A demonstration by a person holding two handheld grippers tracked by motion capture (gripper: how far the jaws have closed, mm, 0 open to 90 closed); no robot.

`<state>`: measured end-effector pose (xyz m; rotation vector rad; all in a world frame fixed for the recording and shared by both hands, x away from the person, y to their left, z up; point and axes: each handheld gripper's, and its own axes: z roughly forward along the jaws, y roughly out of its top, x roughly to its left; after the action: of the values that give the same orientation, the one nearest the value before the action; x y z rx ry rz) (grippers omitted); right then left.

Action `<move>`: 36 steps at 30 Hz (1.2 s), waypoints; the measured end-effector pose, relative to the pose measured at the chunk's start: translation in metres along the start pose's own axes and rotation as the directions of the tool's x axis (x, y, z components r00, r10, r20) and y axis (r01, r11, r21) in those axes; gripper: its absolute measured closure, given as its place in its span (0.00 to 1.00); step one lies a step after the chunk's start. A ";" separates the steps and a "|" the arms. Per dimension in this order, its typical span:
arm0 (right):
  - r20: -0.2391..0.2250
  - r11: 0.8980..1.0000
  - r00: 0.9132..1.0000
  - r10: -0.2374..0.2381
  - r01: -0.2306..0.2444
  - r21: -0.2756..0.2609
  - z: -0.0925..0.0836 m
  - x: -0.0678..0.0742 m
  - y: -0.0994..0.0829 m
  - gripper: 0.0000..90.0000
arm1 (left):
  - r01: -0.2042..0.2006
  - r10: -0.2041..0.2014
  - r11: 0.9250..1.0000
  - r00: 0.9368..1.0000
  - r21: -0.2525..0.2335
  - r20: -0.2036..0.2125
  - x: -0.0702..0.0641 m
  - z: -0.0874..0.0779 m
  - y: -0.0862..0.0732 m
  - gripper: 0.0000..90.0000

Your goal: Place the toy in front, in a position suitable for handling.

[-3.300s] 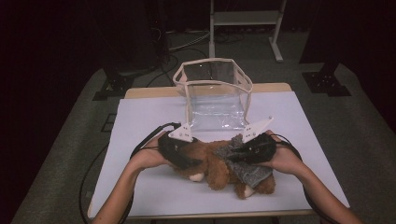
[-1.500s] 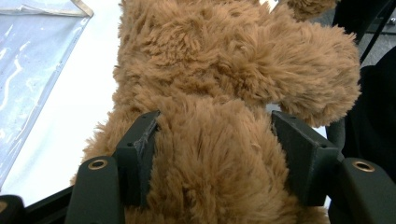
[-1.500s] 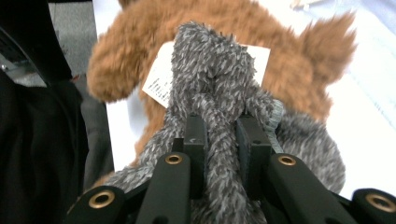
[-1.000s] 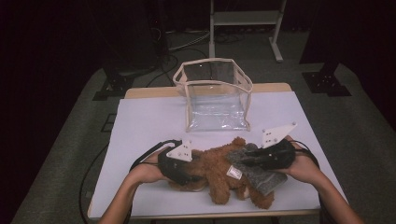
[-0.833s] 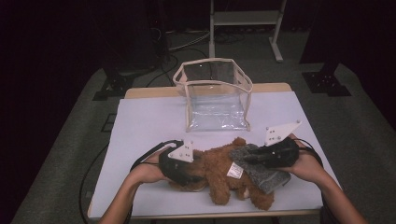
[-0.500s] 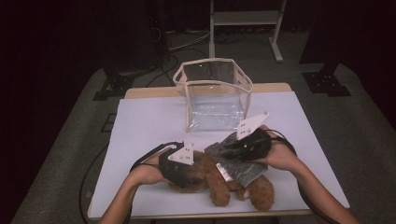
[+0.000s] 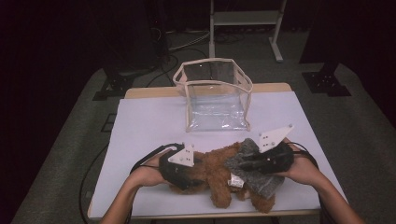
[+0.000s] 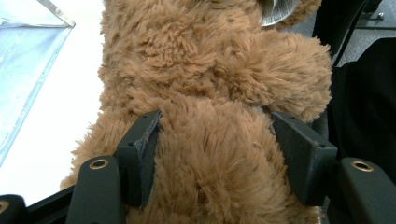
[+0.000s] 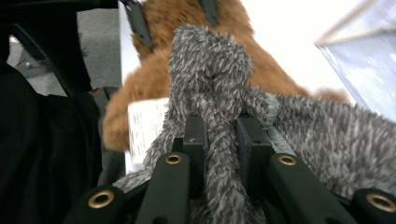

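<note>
From above, a brown teddy bear (image 7: 215, 175) lies near the front edge of the white table (image 7: 140, 126), with a clear plastic bag (image 7: 213, 95) standing open just behind it. The left gripper (image 7: 184, 170) sits at the bear's left end and the right gripper (image 7: 254, 163) at its right end, where a grey fuzzy cloth (image 7: 252, 170) covers part of the bear; how the jaws meet the toy is hard to make out from here.

The left gripper view settles it: the left gripper (image 8: 215, 154) has its two black jaws pressed into the brown fur on either side of the bear's body (image 8: 210, 93), with the bag's edge (image 8: 28, 60) off to the left.

The right gripper view shows the right gripper (image 9: 219, 135) clamped on a bunched fold of the grey cloth (image 9: 210, 79), jaws nearly together. Behind it lie the bear (image 9: 154, 88), a white tag (image 9: 144, 126), and the far tips of the left gripper on the fur.
</note>
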<state>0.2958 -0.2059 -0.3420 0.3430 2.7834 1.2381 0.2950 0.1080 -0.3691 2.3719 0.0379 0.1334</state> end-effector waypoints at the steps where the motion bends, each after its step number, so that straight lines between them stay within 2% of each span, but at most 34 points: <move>1: 0.008 1.000 1.000 0.005 -0.005 -0.002 -0.002 -0.001 -0.001 0.84 | 0.001 -0.001 1.000 1.000 0.003 0.001 0.000 0.001 0.001 0.40; 5: 0.022 0.999 0.999 -0.032 0.031 0.004 0.005 -0.001 0.016 0.84 | -0.007 0.007 1.000 1.000 0.013 0.005 0.000 0.001 0.002 0.40; 10: -0.020 0.997 0.997 -0.076 0.076 0.016 0.038 -0.004 0.050 0.84 | -0.006 0.006 1.000 1.000 0.003 0.003 -0.002 0.000 0.000 0.40; 13: -0.029 0.996 0.996 -0.079 0.080 0.045 0.052 -0.006 0.051 0.84 | 0.001 -0.001 1.000 1.000 -0.012 -0.011 0.000 -0.003 -0.003 0.40; 17: -0.049 0.999 0.998 -0.031 0.032 0.022 0.049 -0.011 0.033 0.85 | -0.001 0.000 0.998 1.000 -0.056 -0.018 0.003 -0.012 -0.001 0.40; 21: -0.033 1.000 0.999 0.009 -0.009 0.006 0.040 -0.014 0.017 0.85 | 0.002 -0.006 0.997 0.999 -0.075 -0.051 0.004 -0.025 -0.001 0.39; 24: -0.021 1.000 0.999 0.025 -0.025 -0.003 0.033 -0.018 0.008 0.85 | 0.036 -0.042 0.997 0.995 -0.066 -0.088 0.007 -0.034 -0.008 0.35; 28: -0.018 0.998 0.998 0.055 -0.055 -0.016 0.026 -0.021 0.000 0.85 | 0.084 -0.089 0.993 0.995 -0.077 -0.050 0.010 -0.026 -0.021 0.39; 31: -0.015 0.999 0.999 0.049 -0.049 -0.012 0.026 -0.019 0.003 0.85 | 0.088 -0.090 0.994 0.995 -0.060 -0.035 0.010 -0.012 -0.024 0.44; 34: 0.004 1.000 1.000 0.008 -0.008 0.013 0.026 -0.014 0.018 0.85 | 0.089 -0.091 0.994 0.995 -0.068 -0.033 0.011 -0.011 -0.024 0.44; 35: 0.007 1.000 1.000 -0.019 0.019 0.021 0.028 -0.013 0.024 0.85 | 0.087 -0.089 0.994 0.995 -0.065 -0.035 0.011 -0.011 -0.023 0.44; 36: -0.006 0.999 1.000 -0.027 0.027 0.027 0.030 -0.010 0.031 0.85 | 0.080 -0.083 0.995 0.996 -0.063 -0.032 0.011 -0.011 -0.022 0.44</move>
<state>0.3158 -0.1662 -0.3396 0.3034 2.8025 1.1989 0.3049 0.1319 -0.3759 2.3025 0.1450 0.1344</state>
